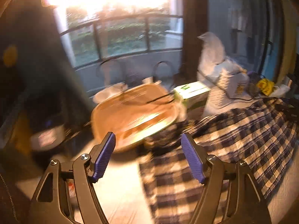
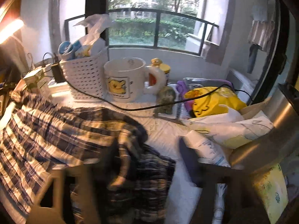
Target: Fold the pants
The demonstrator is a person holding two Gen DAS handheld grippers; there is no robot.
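Note:
The plaid navy-and-cream pants (image 1: 233, 141) lie spread on the table, to the right of and under my left gripper (image 1: 148, 140). The left gripper is open and empty, its purple pads (image 1: 104, 156) wide apart just above the pants' near-left edge. In the right wrist view the pants (image 2: 56, 130) are bunched and draped at the left and centre. My right gripper (image 2: 149, 149) is blurred by motion. Its fingers (image 2: 188, 160) stand apart, with a fold of the plaid cloth hanging between them; I cannot tell whether it grips the cloth.
A round wooden tray (image 1: 134, 115) and a green-white box (image 1: 192, 95) stand beyond the left gripper. A white basket (image 2: 84, 74), a mug (image 2: 125, 78), a black cable (image 2: 149, 106), a yellow bag (image 2: 214, 100) and white bags (image 2: 224, 128) crowd the table's far side.

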